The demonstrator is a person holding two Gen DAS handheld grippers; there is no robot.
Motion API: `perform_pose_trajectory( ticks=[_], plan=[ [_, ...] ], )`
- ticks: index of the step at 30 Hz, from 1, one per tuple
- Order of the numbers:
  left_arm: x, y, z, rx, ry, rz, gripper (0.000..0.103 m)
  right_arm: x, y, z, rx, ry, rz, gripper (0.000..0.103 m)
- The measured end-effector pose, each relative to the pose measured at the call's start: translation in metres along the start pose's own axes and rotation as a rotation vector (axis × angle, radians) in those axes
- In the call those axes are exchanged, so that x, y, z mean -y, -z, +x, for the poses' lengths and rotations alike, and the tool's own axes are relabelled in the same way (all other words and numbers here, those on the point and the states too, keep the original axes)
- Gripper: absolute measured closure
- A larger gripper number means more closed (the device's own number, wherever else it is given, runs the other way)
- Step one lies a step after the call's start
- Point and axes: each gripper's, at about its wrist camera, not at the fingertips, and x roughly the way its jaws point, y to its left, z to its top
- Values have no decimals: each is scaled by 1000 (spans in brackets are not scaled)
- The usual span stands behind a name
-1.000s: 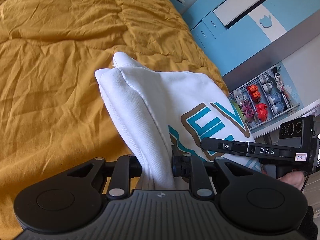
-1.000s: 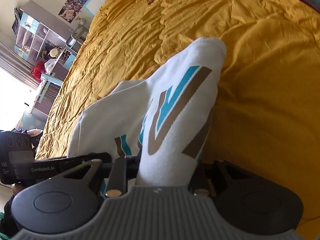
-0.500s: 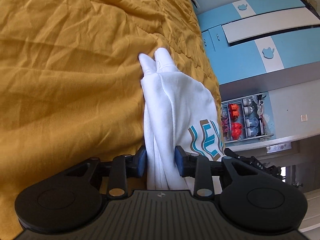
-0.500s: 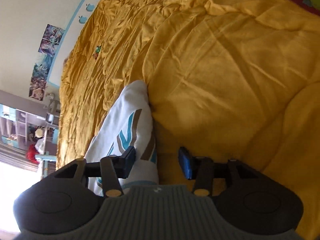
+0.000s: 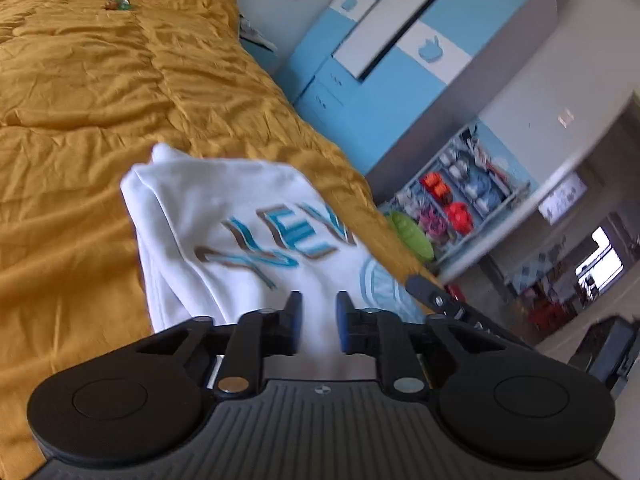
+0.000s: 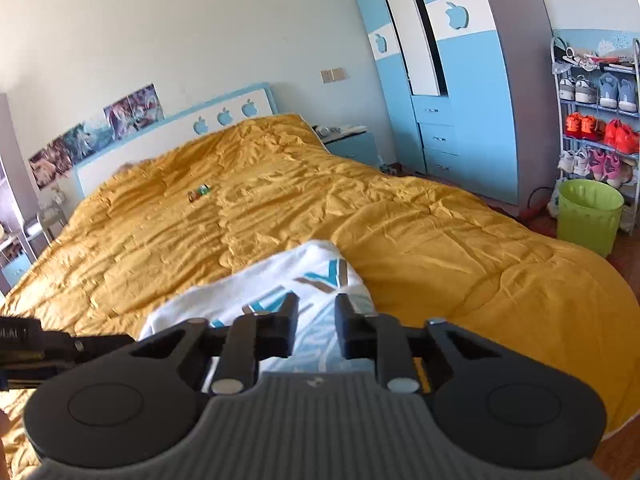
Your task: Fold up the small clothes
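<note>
A white sweatshirt [image 5: 240, 216] with teal and brown lettering lies folded on the mustard bed cover [image 5: 80, 80]. My left gripper [image 5: 317, 312] hovers just short of its near edge. Its jaws stand a narrow gap apart and no cloth is pinched between them. In the right wrist view the same sweatshirt [image 6: 280, 276] lies under and ahead of my right gripper [image 6: 316, 312]. That gripper's jaws are closing and grip nothing. The left gripper's body [image 6: 40, 344] shows at the left edge of that view.
The bed cover [image 6: 440, 232] stretches to a blue and white headboard [image 6: 224, 116], with a small colourful item [image 6: 199, 192] on it. To the right stand a blue wardrobe [image 6: 460, 100], a nightstand [image 6: 348, 140], a shoe rack [image 6: 600, 128] and a green bin [image 6: 588, 216].
Both grippers have let go of the sweatshirt and drawn back and up from it. Their jaws widened, then narrowed. The right view has swung up towards the headboard and wardrobe.
</note>
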Motion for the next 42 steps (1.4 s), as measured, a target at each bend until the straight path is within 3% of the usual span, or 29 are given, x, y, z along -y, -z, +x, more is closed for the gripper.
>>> perform_pose_trajectory(
  ticks=[2, 4, 7, 10, 14, 17, 19, 21, 22, 23, 25, 29, 30, 32, 36, 42],
  plan=[
    [11, 22, 13, -6, -116, 71, 102, -2, 12, 5, -33, 11, -10, 97],
    [10, 37, 15, 32, -171, 72, 102, -4, 21, 5, -39, 62, -42, 103],
    [0, 44, 11, 33, -176, -8, 100, 4, 31, 8, -69, 124, -48, 103],
    [-2, 41, 6, -1, -178, 4, 100, 9, 41, 7, -83, 172, -28, 103],
    [-3, 46, -11, -18, -183, 19, 97, 2, 40, -11, -55, 313, -44, 103],
    [4, 48, -29, 18, -196, 72, 97, 3, 39, -42, -66, 241, 8, 103],
    [15, 47, -40, 25, -241, 121, 90, -2, 40, -64, -112, 214, 28, 99],
    [25, 48, -47, 38, -326, 153, 84, -13, 40, -82, -166, 226, 18, 80],
    [29, 48, -51, 42, -360, 152, 81, -21, 41, -90, -192, 228, 7, 58],
    [31, 48, -56, 50, -368, 142, 77, -28, 42, -96, -218, 224, -4, 48],
    [34, 48, -65, 53, -355, 129, 68, -47, 43, -107, -256, 199, -47, 47],
    [49, 51, -84, 54, -369, 205, 31, -82, 48, -118, -317, 162, -136, 40],
    [51, 53, -90, 60, -363, 219, 27, -88, 48, -119, -334, 149, -134, 38],
    [51, 54, -100, 55, -344, 190, 27, -97, 48, -117, -380, 120, -112, 32],
    [45, 54, -107, 3, -352, 127, 27, -115, 50, -120, -414, 91, -90, 32],
    [37, 58, -120, 15, -318, 65, 31, -136, 47, -124, -411, 91, -128, 32]
  ],
)
